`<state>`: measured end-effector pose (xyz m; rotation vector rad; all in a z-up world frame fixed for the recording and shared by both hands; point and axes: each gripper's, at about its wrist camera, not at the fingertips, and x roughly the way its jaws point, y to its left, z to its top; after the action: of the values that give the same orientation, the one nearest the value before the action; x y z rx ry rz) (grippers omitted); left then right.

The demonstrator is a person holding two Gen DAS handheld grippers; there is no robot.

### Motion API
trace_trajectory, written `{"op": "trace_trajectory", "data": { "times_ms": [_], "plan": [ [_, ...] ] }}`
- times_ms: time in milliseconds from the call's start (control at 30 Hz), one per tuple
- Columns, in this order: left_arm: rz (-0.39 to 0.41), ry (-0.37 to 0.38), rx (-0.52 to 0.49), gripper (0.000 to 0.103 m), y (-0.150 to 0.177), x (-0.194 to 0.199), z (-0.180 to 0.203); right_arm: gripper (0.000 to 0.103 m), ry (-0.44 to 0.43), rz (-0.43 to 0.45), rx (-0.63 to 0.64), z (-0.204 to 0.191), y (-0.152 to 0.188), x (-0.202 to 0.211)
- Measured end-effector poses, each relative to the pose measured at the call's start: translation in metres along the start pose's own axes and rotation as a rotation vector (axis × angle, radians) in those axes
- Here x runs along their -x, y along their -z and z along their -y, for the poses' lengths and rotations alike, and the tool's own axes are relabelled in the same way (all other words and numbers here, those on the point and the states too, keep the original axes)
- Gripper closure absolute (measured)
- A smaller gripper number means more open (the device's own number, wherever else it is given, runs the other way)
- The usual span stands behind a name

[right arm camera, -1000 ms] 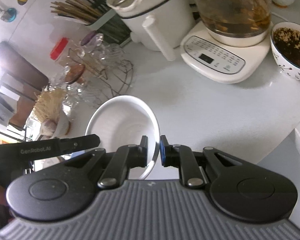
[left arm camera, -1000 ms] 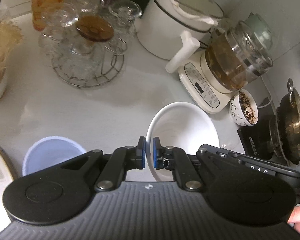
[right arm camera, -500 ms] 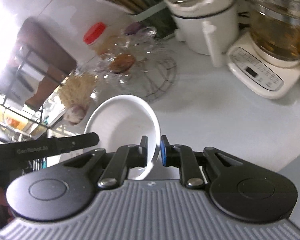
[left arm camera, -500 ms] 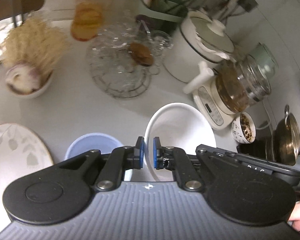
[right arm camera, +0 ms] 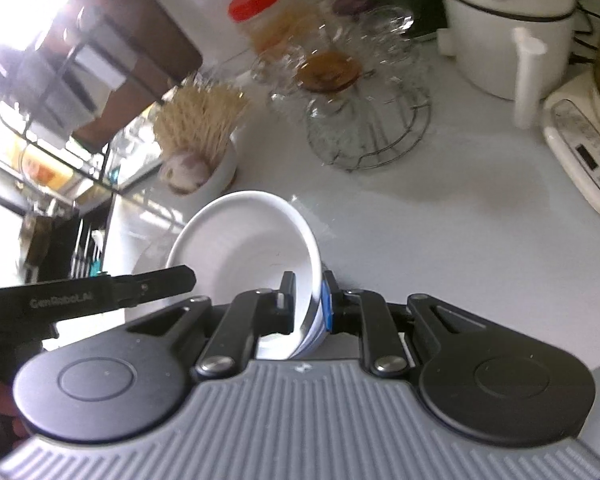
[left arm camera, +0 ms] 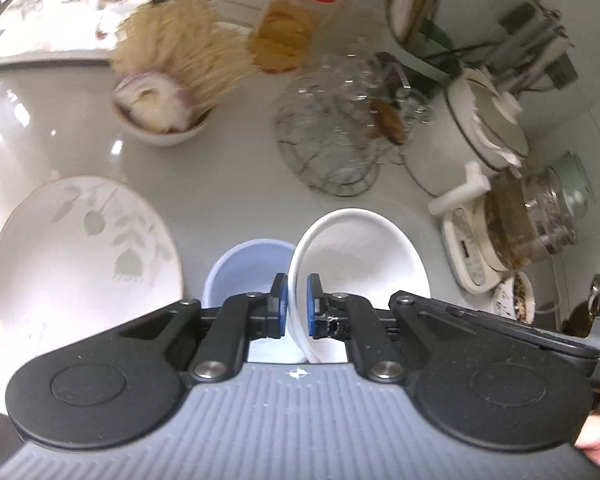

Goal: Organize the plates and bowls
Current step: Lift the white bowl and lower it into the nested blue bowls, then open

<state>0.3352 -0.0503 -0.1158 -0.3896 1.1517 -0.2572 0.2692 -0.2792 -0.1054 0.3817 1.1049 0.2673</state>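
Note:
A plain white bowl (left arm camera: 360, 252) hangs tilted above the counter, held by both grippers at opposite sides of its rim. My left gripper (left arm camera: 297, 305) is shut on the bowl's left rim. In the right wrist view my right gripper (right arm camera: 309, 303) is shut on the right rim of the white bowl (right arm camera: 240, 248), and the left gripper's black arm (right arm camera: 100, 296) reaches in from the left. A pale blue bowl (left arm camera: 248, 260) stands on the counter just left of and below the white bowl, partly covered by it. A white plate with a leaf pattern (left arm camera: 80, 248) lies further left.
A small bowl with an onion and dry noodles (left arm camera: 160, 120) stands at the back left. Behind are a wire rack of glasses (left arm camera: 340, 136), a red-lidded jar (left arm camera: 288, 28), a white pot (left arm camera: 488, 128) and a glass kettle on its base (left arm camera: 528, 216). A dish rack (right arm camera: 60, 120) borders the counter's left.
Both grippers have carried the white bowl leftward across the counter, rolling as they went. The blue bowl, the patterned plate and the onion bowl have come into fuller view.

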Motion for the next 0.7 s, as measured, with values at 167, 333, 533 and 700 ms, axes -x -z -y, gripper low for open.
{"op": "trace_trajectory", "data": {
  "times_ms": [167, 333, 533, 700],
  "plan": [
    [0.004, -0.026, 0.051, 0.094, 0.008, -0.004, -0.019, 0.086, 0.001, -0.022, 0.038, -0.010, 0.000, -0.017],
    [0.016, -0.043, 0.074, 0.094, 0.010, -0.012, -0.031, 0.086, -0.013, -0.032, 0.043, -0.012, -0.001, -0.033],
    [0.021, -0.053, 0.081, 0.094, 0.014, -0.020, -0.038, 0.086, -0.015, -0.041, 0.051, -0.010, 0.005, -0.040],
    [0.021, -0.061, 0.096, 0.094, 0.020, -0.028, -0.042, 0.085, -0.022, -0.049, 0.061, -0.008, 0.007, -0.047]
  ]
}}
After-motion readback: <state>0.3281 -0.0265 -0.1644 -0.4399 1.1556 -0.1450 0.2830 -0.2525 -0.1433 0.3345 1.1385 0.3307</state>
